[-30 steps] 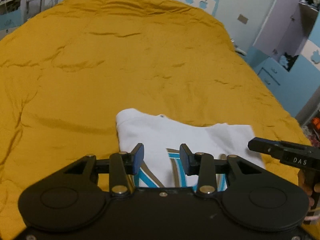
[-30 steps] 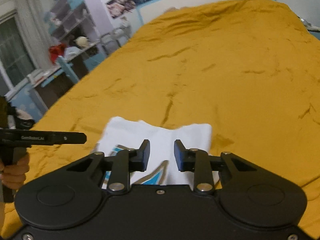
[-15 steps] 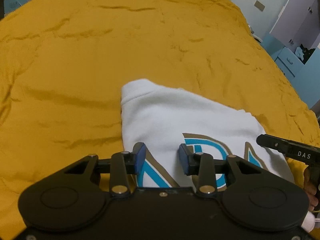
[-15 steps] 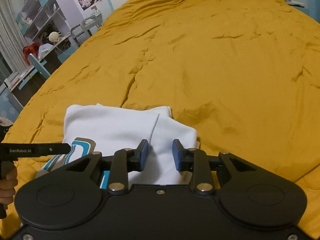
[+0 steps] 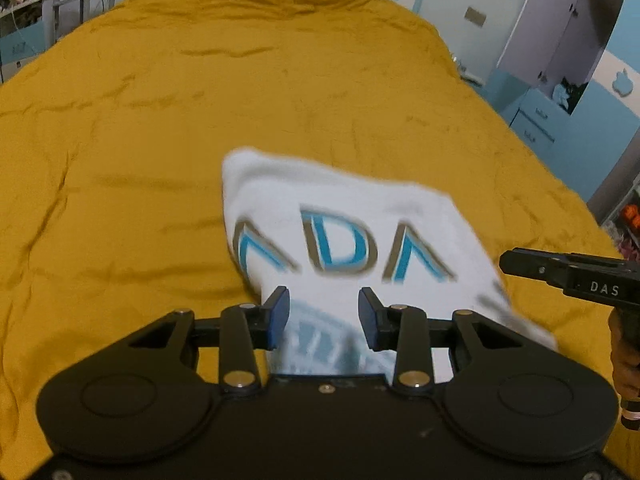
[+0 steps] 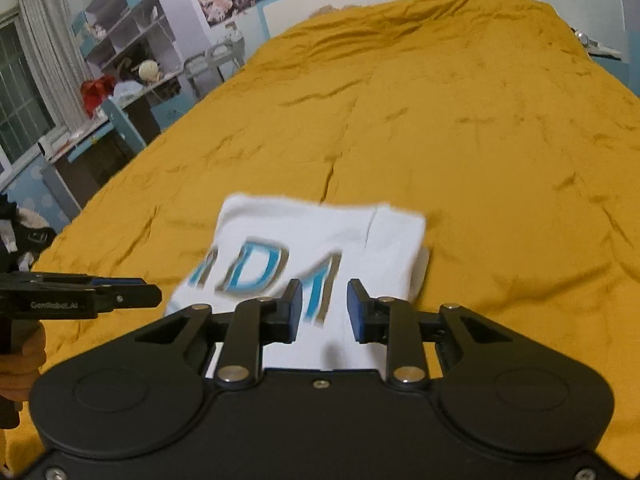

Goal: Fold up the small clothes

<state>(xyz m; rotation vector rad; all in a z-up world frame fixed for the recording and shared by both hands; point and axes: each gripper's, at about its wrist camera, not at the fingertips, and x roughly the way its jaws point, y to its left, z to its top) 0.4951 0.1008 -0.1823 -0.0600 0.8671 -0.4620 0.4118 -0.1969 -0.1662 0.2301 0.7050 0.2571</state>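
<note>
A folded white shirt [image 5: 340, 200] with blue and gold letters lies on the yellow bedspread [image 5: 160, 120]. My left gripper [image 5: 322, 312] hovers over the shirt's near left part, jaws partly apart, with cloth showing behind the gap and not pinched. My right gripper [image 6: 322, 304] stands the same way over the near right part of the shirt [image 6: 304, 224]. Each gripper shows side-on in the other's view: the right gripper [image 5: 560, 272] at the right edge, the left gripper [image 6: 100, 298] at the left. The shirt's near edge is hidden behind both gripper bodies.
The bedspread [image 6: 480, 140] stretches wide and wrinkled beyond the shirt. A desk with shelves [image 6: 120, 92] stands off the bed's left side. Blue drawers and a wardrobe [image 5: 560, 112] stand off its right. A hand [image 6: 20, 360] holds the left gripper's handle.
Both grippers went forward over the shirt and have pulled back. More of the lettering now shows beyond the fingers. The jaws kept the same gap.
</note>
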